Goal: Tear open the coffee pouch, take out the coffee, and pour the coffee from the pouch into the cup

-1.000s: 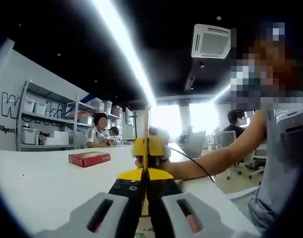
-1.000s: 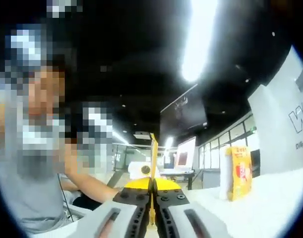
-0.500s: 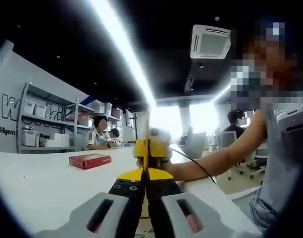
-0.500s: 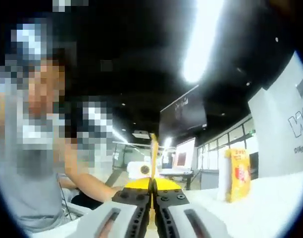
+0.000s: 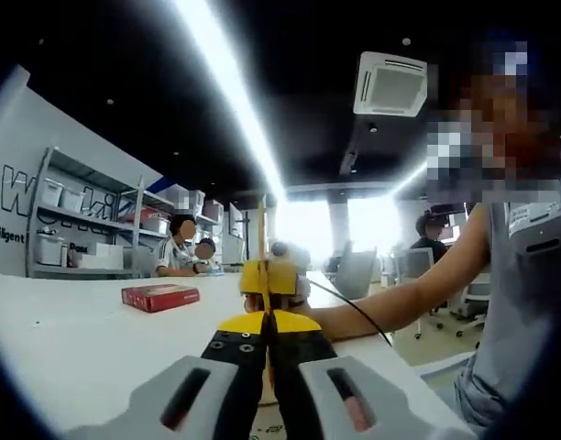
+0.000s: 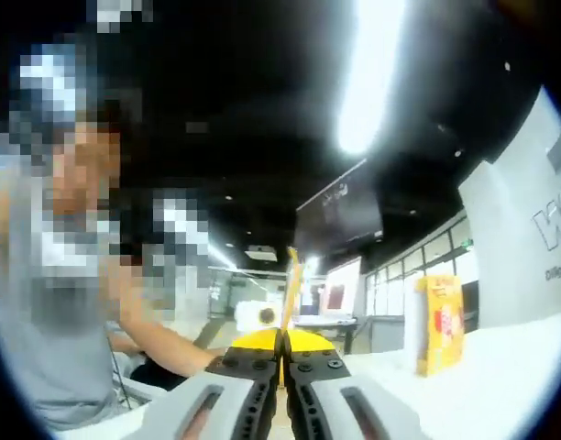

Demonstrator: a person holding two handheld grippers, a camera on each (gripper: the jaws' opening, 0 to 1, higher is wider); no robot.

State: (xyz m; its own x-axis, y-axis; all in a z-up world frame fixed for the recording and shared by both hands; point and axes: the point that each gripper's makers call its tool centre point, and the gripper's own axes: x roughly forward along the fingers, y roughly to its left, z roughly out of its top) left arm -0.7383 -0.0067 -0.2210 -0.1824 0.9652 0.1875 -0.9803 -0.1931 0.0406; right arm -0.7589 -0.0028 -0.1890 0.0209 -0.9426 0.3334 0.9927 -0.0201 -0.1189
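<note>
A thin yellow coffee pouch [image 5: 261, 240] stands edge-on straight above my left gripper [image 5: 267, 323], whose jaws are shut on its lower part. Just beyond it the right gripper [image 5: 269, 278] faces me, yellow-fronted and also closed on the pouch. From the right gripper view the same pouch [image 6: 289, 280] rises as a narrow yellow strip out of my right gripper [image 6: 282, 335], shut on it, with the left gripper [image 6: 260, 316] behind it. Both are held up in the air over the white table [image 5: 70, 339]. A person's forearm [image 5: 400, 293] reaches in behind.
A red box [image 5: 159, 296] lies on the table to the left. A yellow carton [image 6: 439, 323] stands upright on the table [image 6: 500, 376] at the right. Shelving [image 5: 79, 229] and seated people [image 5: 180, 252] are far off, with office chairs [image 5: 418, 266] beyond the table edge.
Both views have shifted slightly with the hands. The pouch stays pinched between the two grippers, and its top edge now leans a little differently.
</note>
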